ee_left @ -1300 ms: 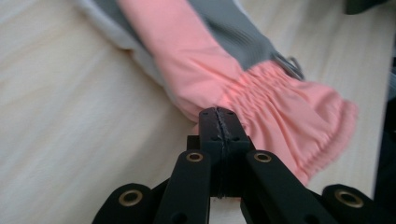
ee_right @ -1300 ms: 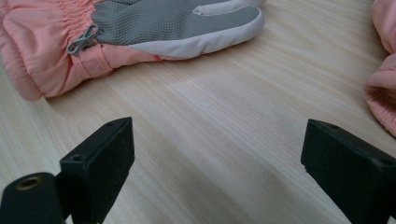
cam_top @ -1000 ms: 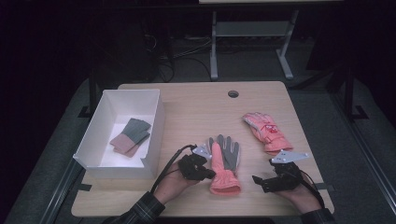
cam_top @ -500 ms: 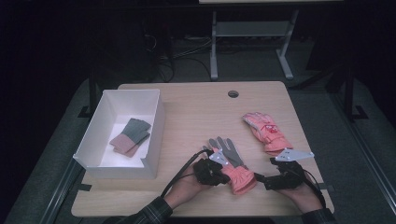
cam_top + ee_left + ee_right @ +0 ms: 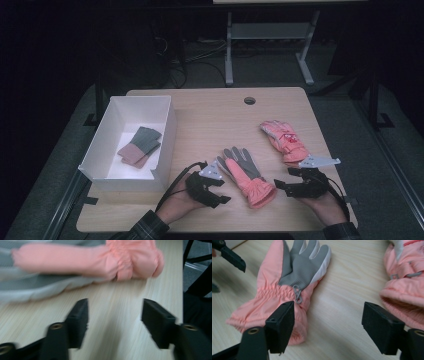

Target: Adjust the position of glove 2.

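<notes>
Pink-and-grey glove lies palm-up on table, between both grippers. Left gripper, jaws just opening, released, nothing between; blurred in its own view. Right gripper, jaws just narrowing, apart, empty. Second pink glove beyond right gripper. White box left of glove, holding folded grey-pink pair.

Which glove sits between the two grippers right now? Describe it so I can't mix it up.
On the wooden table, right of the white box, look near the front edge between the two grippers. The palm-up glove lies there, grey palm showing and pink cuff toward the person; the other glove farther right shows only pink.
</notes>
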Demonstrator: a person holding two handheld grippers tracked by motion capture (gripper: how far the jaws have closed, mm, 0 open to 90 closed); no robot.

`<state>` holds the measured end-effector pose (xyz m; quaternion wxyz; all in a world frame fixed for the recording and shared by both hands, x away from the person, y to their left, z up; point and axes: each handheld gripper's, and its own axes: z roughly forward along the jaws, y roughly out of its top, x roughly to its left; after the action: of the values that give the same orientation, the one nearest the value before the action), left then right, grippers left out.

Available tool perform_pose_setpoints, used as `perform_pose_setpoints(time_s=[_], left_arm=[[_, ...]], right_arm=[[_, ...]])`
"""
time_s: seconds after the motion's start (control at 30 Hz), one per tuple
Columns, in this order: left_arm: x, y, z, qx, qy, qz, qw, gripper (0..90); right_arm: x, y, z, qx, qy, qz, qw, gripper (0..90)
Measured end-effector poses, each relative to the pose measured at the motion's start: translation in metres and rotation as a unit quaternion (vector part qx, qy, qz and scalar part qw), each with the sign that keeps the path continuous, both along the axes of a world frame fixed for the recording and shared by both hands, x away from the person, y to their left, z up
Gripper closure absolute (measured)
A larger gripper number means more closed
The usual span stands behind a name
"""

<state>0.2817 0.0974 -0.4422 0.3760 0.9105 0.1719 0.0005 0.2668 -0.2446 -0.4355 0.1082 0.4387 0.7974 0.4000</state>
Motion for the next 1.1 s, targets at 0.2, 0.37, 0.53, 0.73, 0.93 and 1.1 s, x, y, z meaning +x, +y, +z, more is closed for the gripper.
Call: perform_pose_setpoints(time_s=[0.2, 0.37, 0.53, 0.73, 0.93, 1.1], left_arm=[[0.001, 0.023, -0.006, -0.005, 0.0, 0.029, 0.9996, 17.4], [0.007, 0.033, -0.009, -0.014, 0.001, 0.057, 0.9983, 13.6], [0.009, 0.035, -0.01, -0.011, -0.003, 0.069, 0.9976, 13.0], [0.009, 0.033, -0.013, -0.019, 0.0, 0.066, 0.9976, 13.1], [0.008, 0.032, -0.011, -0.023, -0.004, 0.069, 0.9973, 13.3], [0.009, 0.034, -0.009, -0.027, -0.003, 0.073, 0.997, 13.7]], right_arm=[[0.015, -0.002, 0.008, -0.011, -0.009, -0.001, 0.9999, 32.2], [0.032, -0.003, 0.014, -0.021, -0.018, -0.006, 0.9996, 33.3], [0.053, -0.01, 0.017, -0.025, -0.015, -0.012, 0.9995, 33.7], [0.081, -0.024, 0.024, -0.019, -0.015, -0.038, 0.999, 38.6], [0.108, -0.03, 0.027, -0.016, -0.005, -0.058, 0.9982, 41.2], [0.127, -0.035, 0.017, -0.012, 0.0, -0.077, 0.9969, 48.6]])
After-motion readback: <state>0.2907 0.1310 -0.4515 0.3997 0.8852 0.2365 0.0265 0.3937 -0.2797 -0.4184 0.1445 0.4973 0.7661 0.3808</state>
